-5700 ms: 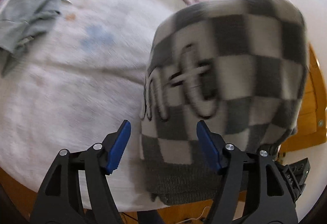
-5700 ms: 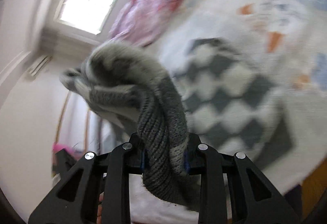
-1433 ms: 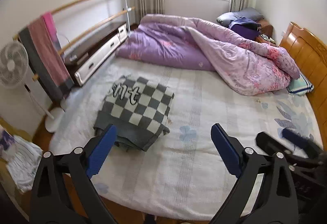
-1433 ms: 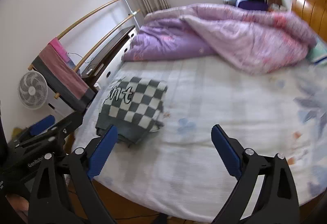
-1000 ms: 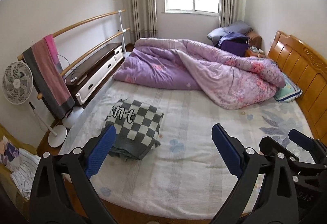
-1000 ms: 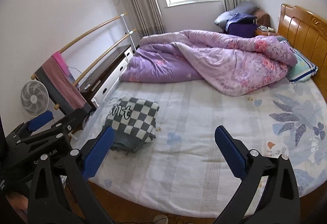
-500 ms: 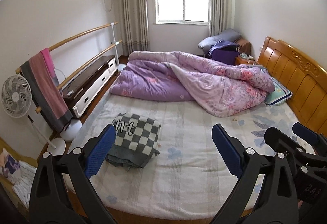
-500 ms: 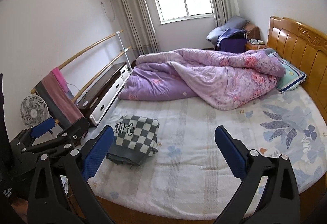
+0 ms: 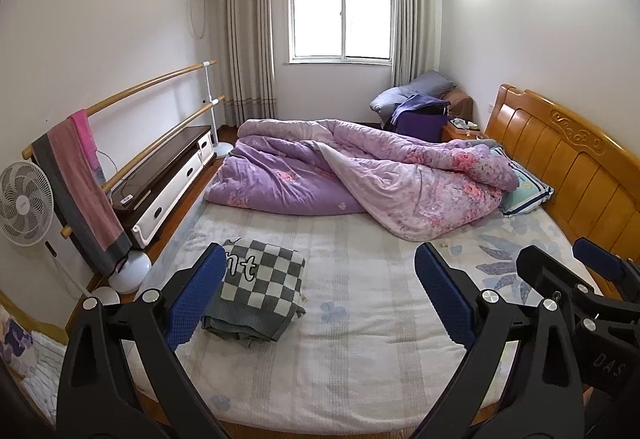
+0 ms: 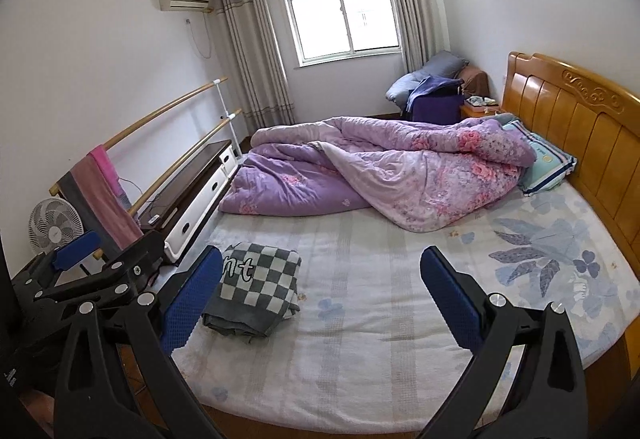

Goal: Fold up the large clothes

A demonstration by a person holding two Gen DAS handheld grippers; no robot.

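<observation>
A grey-and-white checkered sweater (image 9: 258,289) lies folded flat on the near left part of the bed (image 9: 360,359); it also shows in the right wrist view (image 10: 256,285). My left gripper (image 9: 320,299) is open and empty, held back from the bed's foot, well away from the sweater. My right gripper (image 10: 322,299) is open and empty, likewise back from the bed. The left gripper's body shows at the left of the right wrist view (image 10: 92,271).
A purple floral duvet (image 9: 360,179) is bunched across the far half of the bed. A wooden headboard (image 9: 568,163) stands at the right. A fan (image 9: 24,207), a rail with hung cloths (image 9: 80,175) and a low cabinet (image 9: 168,183) line the left wall.
Both grippers have drawn back and up from the bed, so the whole room comes into view. Earlier the right gripper held the sweater; now it lies folded and both grippers are open.
</observation>
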